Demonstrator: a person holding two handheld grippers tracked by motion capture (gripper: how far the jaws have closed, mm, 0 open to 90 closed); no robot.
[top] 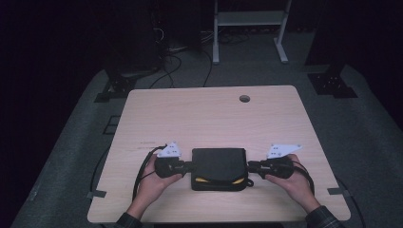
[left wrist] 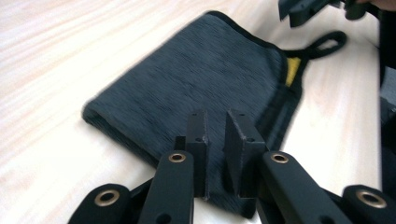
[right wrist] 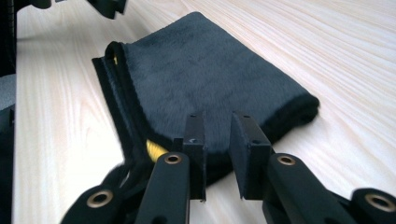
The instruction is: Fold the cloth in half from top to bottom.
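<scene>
Left gripper [left wrist: 215,140]: black, two jaws, seen closest in the left gripper view. Jaws stand a narrow gap apart over the near edge of the cloth; whether any fabric is pinched between them cannot be told.

Right gripper [right wrist: 217,140]: black, matching build. Jaws likewise a narrow gap apart at the cloth's opposite edge; contact with the fabric cannot be told.

Folded cloth [top: 219,168]: one item, dark charcoal to black, soft napped surface, folded into a near-square pad. Black bound edging along the open side; a yellow inner layer [left wrist: 293,71] peeks out at that side. A black hanging loop [left wrist: 327,43] projects from one corner, lying flat. It sits on the near middle of the counter, between the two grippers.

Counter [top: 209,114]: pale wood grain, rounded corners, a round cable hole [top: 244,98] near the far edge.

Hands: left hand [top: 159,178] and right hand [top: 290,178] each wrapped round a gripper body, plaid cuffs cut off by the bottom edge.

Hard to read: the cloth's inner layers are hidden by the fold; the left gripper view is blurred along the cloth's outline; the room beyond the counter is dark, with only cables and a pale frame [top: 249,28] discernible.
</scene>
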